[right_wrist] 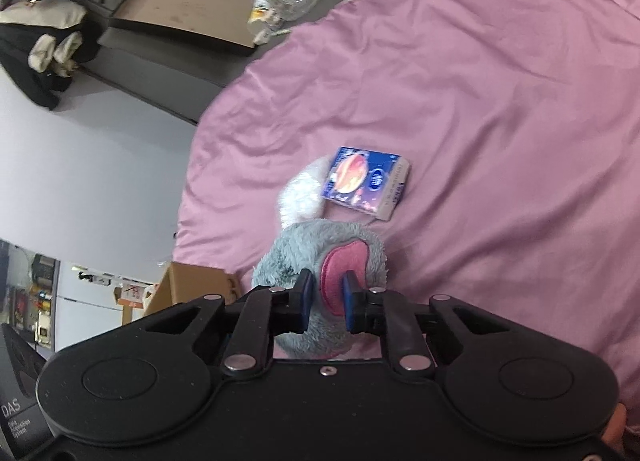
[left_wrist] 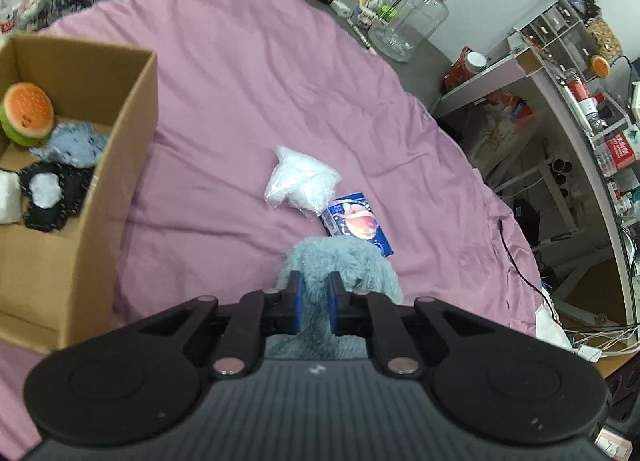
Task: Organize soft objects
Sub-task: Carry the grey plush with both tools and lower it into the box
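A grey-blue plush toy (left_wrist: 340, 261) is held by both grippers above the pink bedsheet (left_wrist: 240, 81). My left gripper (left_wrist: 316, 293) is shut on a fluffy part of it. My right gripper (right_wrist: 327, 297) is shut on the plush toy (right_wrist: 312, 249) at its ear, which has a pink lining (right_wrist: 340, 273). A cardboard box (left_wrist: 120, 165) at the left holds a plush burger (left_wrist: 28, 115), a light blue cloth (left_wrist: 76, 145) and a black-and-white soft item (left_wrist: 50, 191). A white plastic bag of stuffing (left_wrist: 300, 181) lies on the sheet.
A blue card box with a planet picture (left_wrist: 360, 223) lies next to the white bag; it also shows in the right wrist view (right_wrist: 366, 183). A big clear jar (left_wrist: 416, 17) and cluttered shelves (left_wrist: 580, 101) stand beyond the bed's right edge. A brown tray (right_wrist: 184, 5) lies off the bed.
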Action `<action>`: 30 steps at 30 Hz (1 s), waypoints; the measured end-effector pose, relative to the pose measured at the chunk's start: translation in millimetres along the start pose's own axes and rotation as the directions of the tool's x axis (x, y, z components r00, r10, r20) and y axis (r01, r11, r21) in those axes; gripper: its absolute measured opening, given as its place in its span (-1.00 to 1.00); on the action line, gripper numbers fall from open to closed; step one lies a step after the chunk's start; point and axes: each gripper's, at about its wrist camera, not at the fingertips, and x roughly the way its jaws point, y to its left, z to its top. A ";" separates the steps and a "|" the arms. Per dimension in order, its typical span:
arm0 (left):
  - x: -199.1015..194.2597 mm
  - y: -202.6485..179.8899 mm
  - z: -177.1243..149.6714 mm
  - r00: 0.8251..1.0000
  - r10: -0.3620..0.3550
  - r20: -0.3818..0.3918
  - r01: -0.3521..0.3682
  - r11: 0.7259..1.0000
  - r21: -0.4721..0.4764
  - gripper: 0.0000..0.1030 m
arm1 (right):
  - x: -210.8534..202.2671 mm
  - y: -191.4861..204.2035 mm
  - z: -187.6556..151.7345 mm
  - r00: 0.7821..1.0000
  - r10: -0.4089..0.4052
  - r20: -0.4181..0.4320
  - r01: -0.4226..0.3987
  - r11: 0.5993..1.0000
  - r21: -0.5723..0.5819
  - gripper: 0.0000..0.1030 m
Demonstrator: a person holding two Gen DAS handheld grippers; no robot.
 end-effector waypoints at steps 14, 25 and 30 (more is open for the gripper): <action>-61.1 5.1 -2.0 0.997 -0.033 0.073 0.032 0.999 0.016 -0.78 | -36.8 38.1 -18.0 0.996 0.071 0.045 -0.067 0.995 -0.074 -0.69; -100.4 16.8 4.4 0.989 -0.076 0.125 0.074 0.997 0.021 -0.78 | -58.2 76.2 -31.5 0.993 0.086 0.085 -0.074 0.989 -0.129 -0.69; -111.7 28.2 6.7 0.986 -0.094 0.139 0.094 0.996 0.007 -0.78 | -61.3 91.4 -38.7 0.992 0.083 0.094 -0.068 0.985 -0.156 -0.69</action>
